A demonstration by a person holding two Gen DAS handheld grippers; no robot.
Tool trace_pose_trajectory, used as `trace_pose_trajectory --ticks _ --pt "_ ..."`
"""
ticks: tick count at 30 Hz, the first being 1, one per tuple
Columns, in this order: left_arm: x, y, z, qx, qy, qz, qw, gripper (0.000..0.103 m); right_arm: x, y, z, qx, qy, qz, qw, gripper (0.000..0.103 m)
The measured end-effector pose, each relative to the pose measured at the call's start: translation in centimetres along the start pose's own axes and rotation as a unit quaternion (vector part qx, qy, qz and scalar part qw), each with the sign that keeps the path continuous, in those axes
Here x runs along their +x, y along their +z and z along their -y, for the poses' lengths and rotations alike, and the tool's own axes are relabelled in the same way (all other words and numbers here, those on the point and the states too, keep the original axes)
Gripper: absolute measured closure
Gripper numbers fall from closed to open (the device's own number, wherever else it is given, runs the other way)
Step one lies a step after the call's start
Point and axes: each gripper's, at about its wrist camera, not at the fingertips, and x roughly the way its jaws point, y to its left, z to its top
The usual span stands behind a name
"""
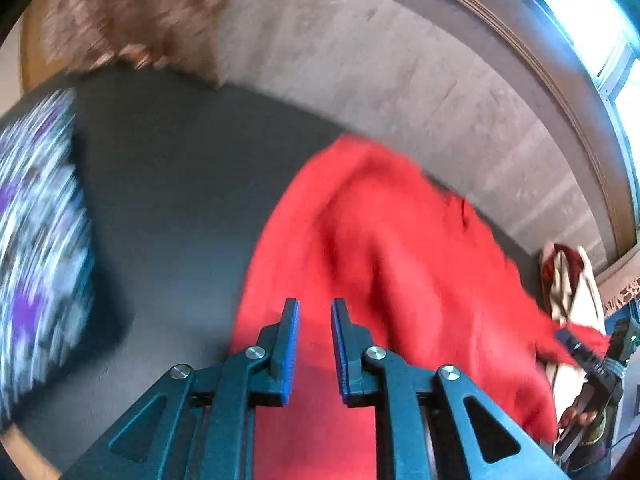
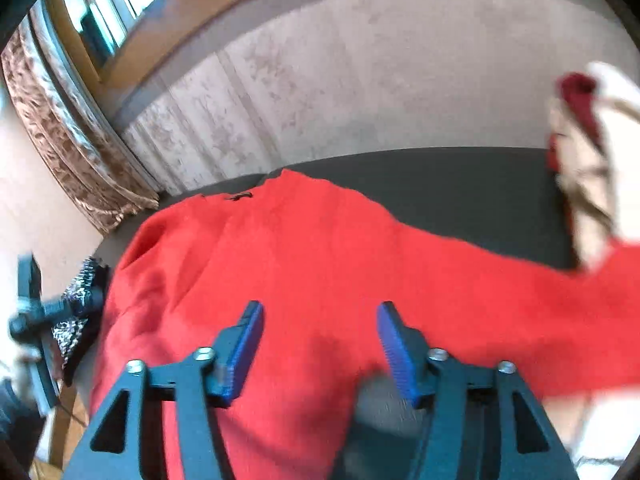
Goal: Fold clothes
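Red garment (image 1: 380, 264) sprawls over the dark grey surface (image 1: 168, 184) below a pale wall; we see it in both views, one end trailing twd a cream and maroon cloth (image 2: 592, 152). Patterned purple-white fabric (image 1: 36, 240) lies well apart, blurred. Our left gripper (image 1: 315, 344) hovers over the red, jaws narrow, empty. Right gripper (image 2: 320, 344): jaws wide, nothing btwn.

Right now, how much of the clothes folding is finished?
Hardly any. The red garment lies spread and unfolded on the dark surface. Both claws, left and right, hover open above it, gripping nothing. A cream-and-maroon garment waits crumpled; every fold remains.
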Motion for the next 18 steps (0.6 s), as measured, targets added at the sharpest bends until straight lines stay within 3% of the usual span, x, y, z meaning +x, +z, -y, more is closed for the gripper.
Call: trace_pose_trajectory --ticks 3,5,7,11,12,14,16,17,18 --pt "-1.7 -5.3 -1.8 -0.014 0.050 -0.023 0.9984 0.088 -3.9 -2.9 0.2 0.004 -0.017 0.020 1.000 0.031" --pt "-3.0 -8.3 -2.8 -0.053 0.029 -0.040 0.9974 0.086 -6.0 -4.6 0.0 0.007 -0.029 0.027 0.999 0.031" --pt "-4.2 -10.4 -2.9 -0.070 0.016 -0.040 0.9967 0.081 -6.9 -6.1 -1.8 -0.008 -0.009 0.018 1.000 0.031" --pt "-4.1 -11.9 -0.6 -0.012 0.026 -0.033 0.9990 0.074 -8.7 -9.1 -5.2 -0.038 0.034 0.000 0.999 0.027" --pt "-3.9 -12.0 0.1 0.003 0.024 -0.032 0.9992 0.067 -9.1 -9.9 -6.1 -0.045 0.045 -0.004 0.998 0.027" --pt "-3.4 -11.8 1.3 0.031 0.028 -0.026 0.9988 0.061 -7.9 -11.3 -8.1 -0.077 0.061 -0.043 0.994 0.027" --pt "-2.5 -11.8 3.3 0.092 0.076 -0.017 0.9927 0.067 -6.5 -13.1 -9.7 -0.113 0.058 -0.078 0.989 0.028" --pt "-2.1 -11.4 3.9 0.114 0.081 -0.015 0.9901 0.090 -6.0 -13.8 -9.8 -0.117 0.050 -0.089 0.988 0.028" --pt "-1.7 -11.0 4.5 0.135 0.085 -0.014 0.9871 0.096 -5.4 -14.5 -10.0 -0.120 0.043 -0.099 0.987 0.030"
